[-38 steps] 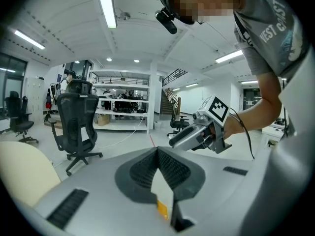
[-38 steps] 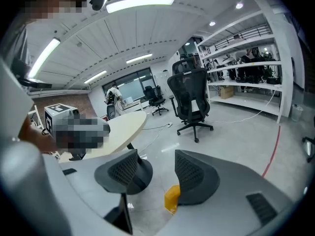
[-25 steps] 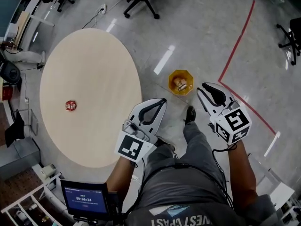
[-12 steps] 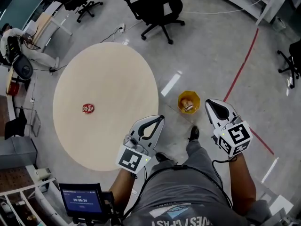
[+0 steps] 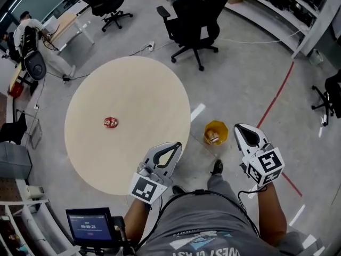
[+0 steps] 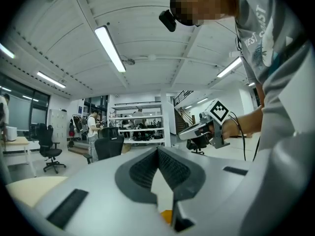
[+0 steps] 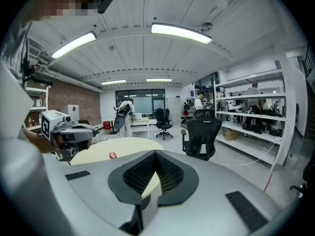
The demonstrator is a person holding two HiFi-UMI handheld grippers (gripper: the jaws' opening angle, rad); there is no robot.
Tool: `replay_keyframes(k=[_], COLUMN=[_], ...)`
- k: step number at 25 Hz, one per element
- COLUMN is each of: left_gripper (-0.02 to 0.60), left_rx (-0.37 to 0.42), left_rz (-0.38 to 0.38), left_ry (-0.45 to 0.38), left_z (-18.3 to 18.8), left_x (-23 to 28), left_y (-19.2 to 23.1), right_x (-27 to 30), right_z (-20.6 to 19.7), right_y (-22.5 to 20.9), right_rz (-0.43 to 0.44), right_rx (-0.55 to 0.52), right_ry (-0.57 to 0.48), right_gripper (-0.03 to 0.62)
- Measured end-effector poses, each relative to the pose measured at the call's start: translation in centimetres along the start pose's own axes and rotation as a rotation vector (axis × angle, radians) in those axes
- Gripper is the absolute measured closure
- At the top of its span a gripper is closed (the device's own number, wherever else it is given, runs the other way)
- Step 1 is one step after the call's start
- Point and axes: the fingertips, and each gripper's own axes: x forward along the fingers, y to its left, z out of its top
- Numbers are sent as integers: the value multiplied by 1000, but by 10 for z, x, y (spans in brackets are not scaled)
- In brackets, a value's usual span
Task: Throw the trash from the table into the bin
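A small red piece of trash [image 5: 111, 122] lies on the left half of the round beige table [image 5: 138, 89]; it also shows far off in the right gripper view [image 7: 112, 155]. The yellow bin [image 5: 216, 133] stands on the floor to the right of the table, with something inside. My left gripper [image 5: 175, 144] hangs over the table's near edge, its jaws shut and empty [image 6: 157, 150]. My right gripper [image 5: 240, 126] is held in the air just right of the bin, jaws shut on nothing [image 7: 156, 152]. Neither touches the trash.
Black office chairs [image 5: 194, 15] stand beyond the table, with shelving [image 5: 287, 9] at the back right. A red line [image 5: 277, 97] crosses the floor to the right of the bin. A person sits at a desk [image 5: 32, 33] at the far left. A small screen [image 5: 89, 227] is at my lower left.
Both grippers have lifted and the view has pulled back, so table and bin look smaller. The right jaws went from slightly apart to shut. The red trash has not moved on the table.
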Motion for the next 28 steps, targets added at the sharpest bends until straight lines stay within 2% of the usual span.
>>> replay_keyframes(k=[5,17,22,28], left_gripper=[540,540,540,540], left_rx=[3,-6,0,4], left_rz=[61,217,274,329], left_ry=[-17,-11,-17,-32], left_z=[24,23,7,10], left_x=[-70,-211,-238,-280], left_y=[2,15,26,28], right_x=[-17,-21,0,1], right_z=[30,52,47,57], right_y=[58,162,182,221], right_rz=[34,86,123,162], right_rx=[-37,-119,-152,-200], right_ry=[-16,-37,-47,-51], right_gripper=[583,583,583,583])
